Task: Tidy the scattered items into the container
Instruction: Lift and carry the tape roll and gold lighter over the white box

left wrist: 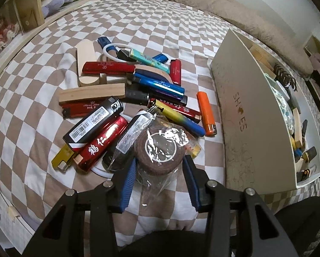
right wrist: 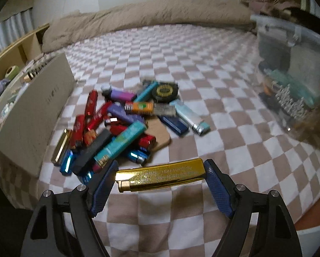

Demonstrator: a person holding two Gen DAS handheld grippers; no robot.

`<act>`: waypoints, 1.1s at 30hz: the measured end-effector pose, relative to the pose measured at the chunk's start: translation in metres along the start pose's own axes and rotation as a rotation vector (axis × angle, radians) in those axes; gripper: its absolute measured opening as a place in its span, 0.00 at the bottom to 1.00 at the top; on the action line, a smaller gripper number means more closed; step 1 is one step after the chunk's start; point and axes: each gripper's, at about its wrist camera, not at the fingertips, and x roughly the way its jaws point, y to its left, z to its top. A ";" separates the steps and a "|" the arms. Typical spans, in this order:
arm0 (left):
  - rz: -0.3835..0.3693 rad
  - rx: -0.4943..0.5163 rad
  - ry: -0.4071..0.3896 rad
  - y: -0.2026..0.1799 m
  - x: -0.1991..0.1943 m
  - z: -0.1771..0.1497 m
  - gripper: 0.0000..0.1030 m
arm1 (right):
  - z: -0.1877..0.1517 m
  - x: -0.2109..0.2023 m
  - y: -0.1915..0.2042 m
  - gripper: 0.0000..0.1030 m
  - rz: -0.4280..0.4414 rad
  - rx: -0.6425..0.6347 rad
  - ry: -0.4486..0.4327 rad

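In the left wrist view my left gripper (left wrist: pixel 160 160) is shut on a brown roll wrapped in clear plastic (left wrist: pixel 160 150), its blue pads pressing both sides at the near edge of a pile of lighters (left wrist: pixel 125 94) and wooden blocks. The beige shoe box (left wrist: pixel 252 115) stands to the right, with several items inside. In the right wrist view my right gripper (right wrist: pixel 161 173) is shut on a gold lighter (right wrist: pixel 160 174), held lengthwise between the pads just above the checkered bed. A second pile of lighters (right wrist: pixel 125 124) lies beyond it, with the shoe box (right wrist: pixel 36 115) to its left.
A checkered sheet (left wrist: pixel 160 32) covers the bed, with a beige blanket (right wrist: pixel 138 15) bunched along the far side. A clear plastic bag of items (right wrist: pixel 292 81) hangs at the right in the right wrist view. Wooden shelves (left wrist: pixel 31 4) border the bed.
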 end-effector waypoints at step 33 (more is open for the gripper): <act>0.005 0.077 0.048 -0.012 0.004 0.000 0.77 | 0.035 -0.071 0.068 0.79 0.106 -0.006 -0.171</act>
